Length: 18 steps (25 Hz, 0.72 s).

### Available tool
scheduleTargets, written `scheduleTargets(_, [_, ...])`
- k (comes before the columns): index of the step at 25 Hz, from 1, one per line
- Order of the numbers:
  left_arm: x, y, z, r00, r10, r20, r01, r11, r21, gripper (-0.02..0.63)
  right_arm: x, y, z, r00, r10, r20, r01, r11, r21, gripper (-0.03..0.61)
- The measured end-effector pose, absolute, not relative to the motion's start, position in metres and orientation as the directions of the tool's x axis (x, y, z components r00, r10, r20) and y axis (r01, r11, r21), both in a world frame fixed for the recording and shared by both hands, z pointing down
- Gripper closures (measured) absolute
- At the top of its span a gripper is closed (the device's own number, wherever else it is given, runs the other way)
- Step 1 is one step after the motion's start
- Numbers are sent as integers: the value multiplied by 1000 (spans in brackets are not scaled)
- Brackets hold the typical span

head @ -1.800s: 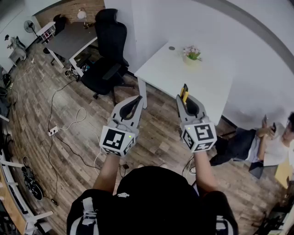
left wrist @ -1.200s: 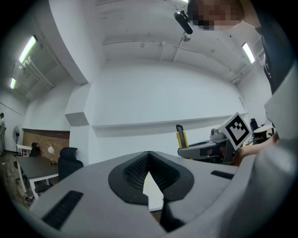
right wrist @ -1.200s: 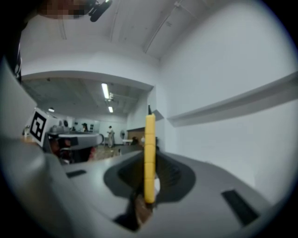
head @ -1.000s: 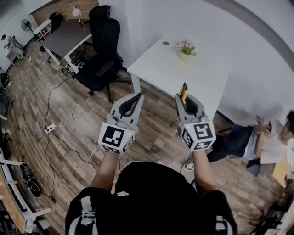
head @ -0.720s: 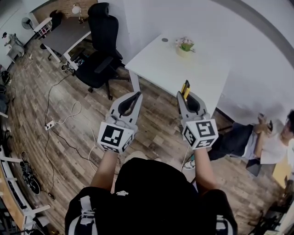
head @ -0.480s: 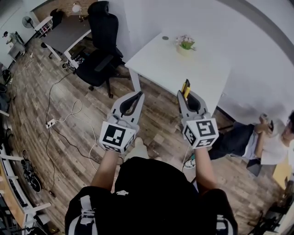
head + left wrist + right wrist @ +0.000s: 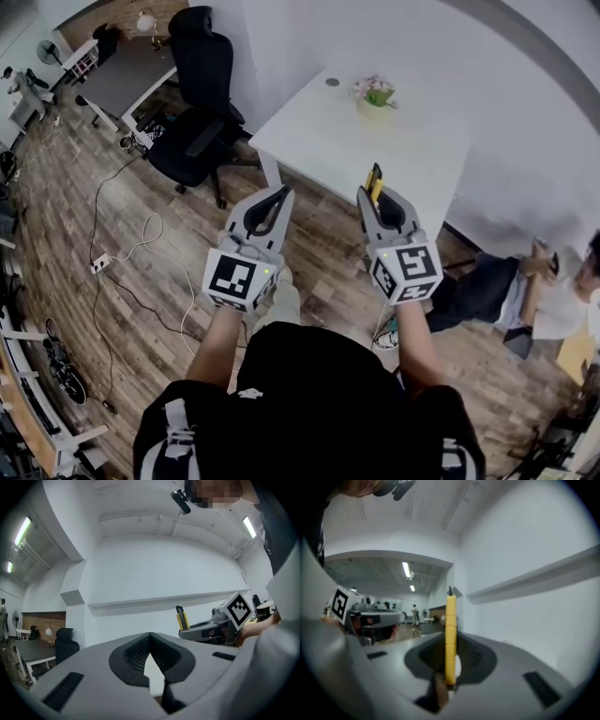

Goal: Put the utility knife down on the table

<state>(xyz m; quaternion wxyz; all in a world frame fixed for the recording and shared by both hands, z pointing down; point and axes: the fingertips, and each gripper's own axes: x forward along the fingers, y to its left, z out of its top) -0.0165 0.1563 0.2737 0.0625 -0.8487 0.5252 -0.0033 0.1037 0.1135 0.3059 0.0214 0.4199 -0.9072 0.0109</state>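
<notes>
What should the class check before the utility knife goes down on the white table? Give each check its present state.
1. Right gripper shut on utility knife: ok.
2. Left gripper shut, empty: ok.
3. Knife above white table: cannot tell; it overlaps the near edge in the head view.
4. Near part of table bare, flower pot at far side: ok.
5. Blade retracted: cannot tell.

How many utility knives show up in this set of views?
1. The yellow utility knife stands upright between the jaws of the right gripper, which is shut on it. The left gripper is shut and empty; none shows on the white table.
</notes>
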Motion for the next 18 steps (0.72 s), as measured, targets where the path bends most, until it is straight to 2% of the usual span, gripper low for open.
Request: scheduleTargets(18, [-69, 19, 270, 491, -870, -51, -869, -484, -100, 598, 52, -16, 300, -614, -786, 76, -788, 615, 1, 503])
